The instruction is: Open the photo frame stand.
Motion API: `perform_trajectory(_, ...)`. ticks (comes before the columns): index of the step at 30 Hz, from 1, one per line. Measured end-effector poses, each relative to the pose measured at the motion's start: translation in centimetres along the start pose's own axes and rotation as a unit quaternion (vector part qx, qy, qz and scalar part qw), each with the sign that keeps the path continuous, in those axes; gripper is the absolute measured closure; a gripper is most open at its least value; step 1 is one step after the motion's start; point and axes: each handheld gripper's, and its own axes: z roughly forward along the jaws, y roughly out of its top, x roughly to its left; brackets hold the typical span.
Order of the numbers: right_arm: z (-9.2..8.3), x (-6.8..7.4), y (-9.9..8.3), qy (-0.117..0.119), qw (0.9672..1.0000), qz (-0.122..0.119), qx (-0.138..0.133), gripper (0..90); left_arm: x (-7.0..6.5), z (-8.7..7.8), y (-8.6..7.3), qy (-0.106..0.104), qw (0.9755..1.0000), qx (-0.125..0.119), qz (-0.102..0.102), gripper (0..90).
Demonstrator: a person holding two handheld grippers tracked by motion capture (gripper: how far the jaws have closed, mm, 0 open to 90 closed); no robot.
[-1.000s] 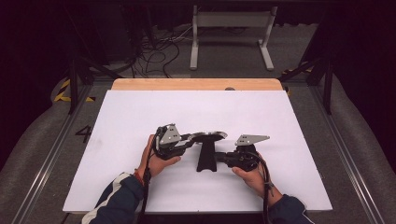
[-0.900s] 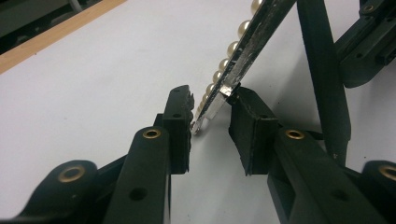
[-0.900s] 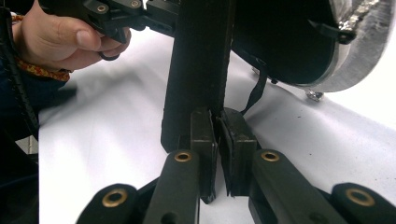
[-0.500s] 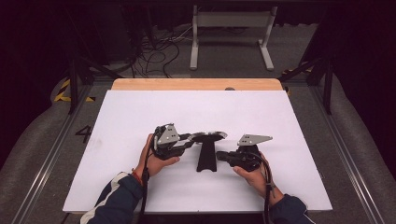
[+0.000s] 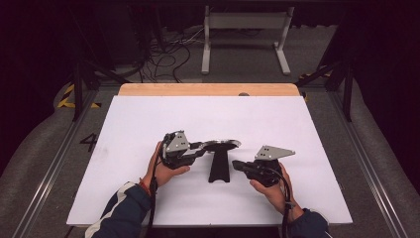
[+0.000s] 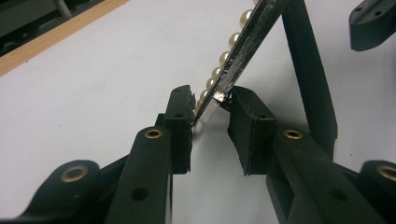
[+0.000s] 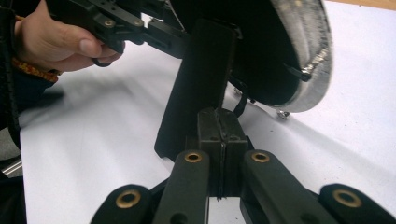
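**Framed round mirror on black stand, held at its rim**

Item: a round mirror (image 5: 221,145) with a silvery rim, tilted almost flat on top of a black prop stand (image 5: 218,167). It sits at the middle of the white table top (image 5: 148,119), between the two grippers. A row of pearl beads (image 6: 223,58) runs along the rim's face in the left gripper view; the disc's dark back and a small metal clip show in the right gripper view.

Left gripper (image 5: 197,150): held in the person's left hand (image 5: 163,171), jaws part-way apart and pinching the edge of the mirror rim (image 6: 243,42), which passes between the two pads and touches both.

Right gripper (image 5: 236,164): held in the person's right hand (image 5: 273,191), just right of the stand. Its jaws have just been closing and are now pressed together pad to pad, with nothing between them; their tips sit right at the stand's foot (image 7: 198,88), and whether they touch it cannot be told.

Surroundings: a wooden strip (image 5: 208,89) along the table's far edge; a white metal frame (image 5: 245,37) and cables (image 5: 168,54) on the floor beyond.
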Motion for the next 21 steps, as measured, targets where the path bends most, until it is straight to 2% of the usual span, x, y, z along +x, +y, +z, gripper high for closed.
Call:
perform_trajectory(7, 0.3, 0.8, 0.0, 0.000, 0.9999, -0.013, 0.003, 90.0, 0.0, 0.0, 0.2, 0.002, 1.0000, 0.000, 0.009, 71.2)
perform_trajectory(11, 0.3, 1.3, -0.1, -0.010, 0.9997, -0.020, 0.000, 90.0, 0.1, 0.1, 0.2, 0.000, 0.9999, 0.000, 0.015, 72.2)
perform_trajectory(17, 0.3, 2.2, -0.2, -0.029, 0.9992, -0.025, -0.009, 90.0, 0.3, 0.7, 0.0, -0.007, 0.9999, 0.004, 0.011, 70.9)
perform_trajectory(21, 0.6, 2.7, -0.2, -0.030, 0.9990, -0.033, -0.010, 90.0, 0.4, 1.0, 0.0, -0.010, 0.9999, 0.002, 0.010, 70.4)
